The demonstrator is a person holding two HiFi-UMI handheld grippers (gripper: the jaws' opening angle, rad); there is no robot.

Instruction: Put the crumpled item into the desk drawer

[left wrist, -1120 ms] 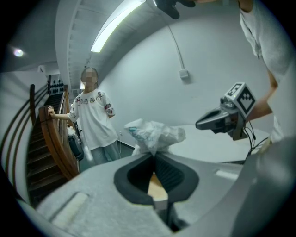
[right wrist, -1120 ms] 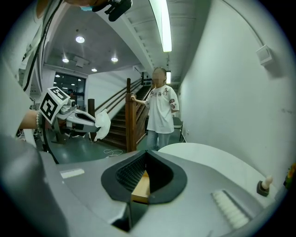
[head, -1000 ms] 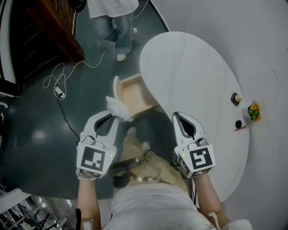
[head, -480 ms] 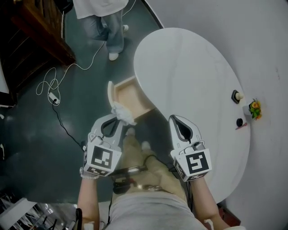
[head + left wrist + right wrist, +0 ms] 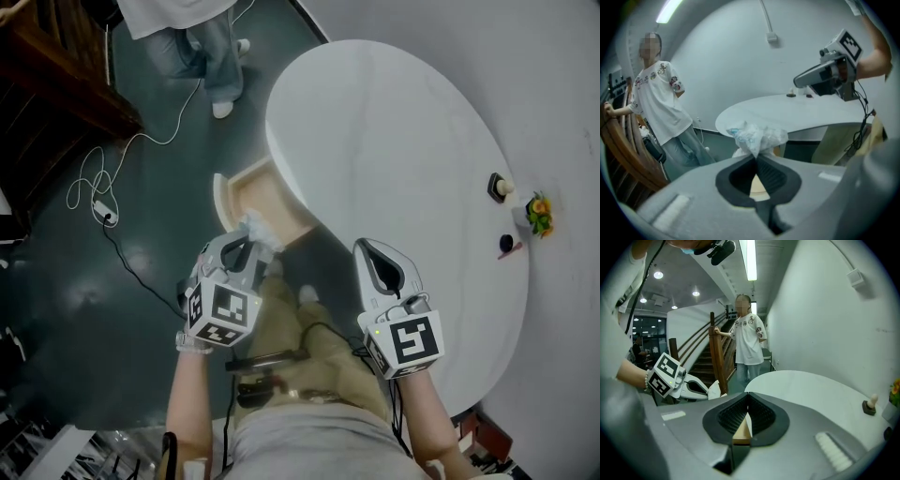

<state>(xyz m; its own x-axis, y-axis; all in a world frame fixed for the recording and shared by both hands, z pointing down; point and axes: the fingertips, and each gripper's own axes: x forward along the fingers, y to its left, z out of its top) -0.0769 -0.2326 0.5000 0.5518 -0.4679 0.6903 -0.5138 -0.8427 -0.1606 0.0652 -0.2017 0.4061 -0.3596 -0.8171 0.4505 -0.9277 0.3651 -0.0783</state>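
The crumpled white item [image 5: 257, 229] is pinched in my left gripper [image 5: 247, 246], just above the near corner of the open wooden drawer [image 5: 221, 199] that sticks out from under the white oval table [image 5: 403, 141]. In the left gripper view the crumpled item [image 5: 757, 136] bulges out past the closed tips of the left gripper [image 5: 756, 155]. My right gripper [image 5: 372, 249] hovers shut and empty near the table's front edge, to the right of the drawer. The right gripper view shows the right gripper [image 5: 747, 401] closed on nothing, and the left gripper [image 5: 701, 387] off to its left.
A person [image 5: 192, 37] stands on the dark floor beyond the drawer, beside a wooden staircase [image 5: 56, 75]. A white cable [image 5: 103, 178] lies on the floor at left. Small items and a flower pot [image 5: 538, 214] sit at the table's right edge.
My left gripper has carried the crumpled item forward and right, from beside the drawer's front to over its near corner. The right gripper has barely moved.
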